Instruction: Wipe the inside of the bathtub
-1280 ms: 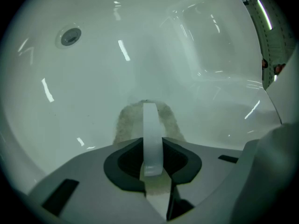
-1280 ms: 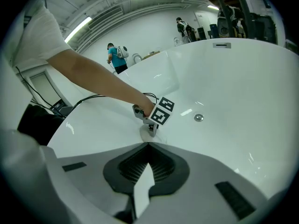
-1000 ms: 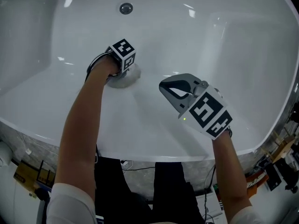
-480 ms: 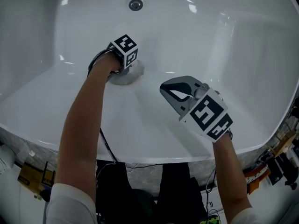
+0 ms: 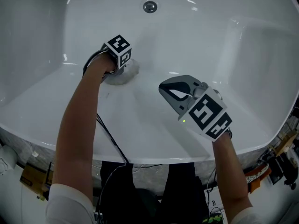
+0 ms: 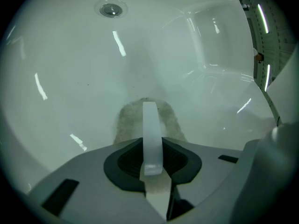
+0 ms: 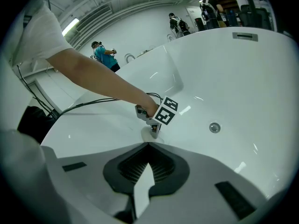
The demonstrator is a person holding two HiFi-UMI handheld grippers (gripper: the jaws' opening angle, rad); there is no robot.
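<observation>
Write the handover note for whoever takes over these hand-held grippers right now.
Left hand-held gripper: shut on the cloth, pressed to the bathtub floor, on the near side of the drain.
Right hand-held gripper: shut, empty, hovers above the bathtub's near side.
Done: wiping is under way; how much is covered can't be told.
Left: wipe the remaining floor and walls.

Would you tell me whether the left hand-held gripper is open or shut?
Shut: the left hand-held gripper has its jaws together on the grey cloth, which spreads onto the bathtub.
</observation>
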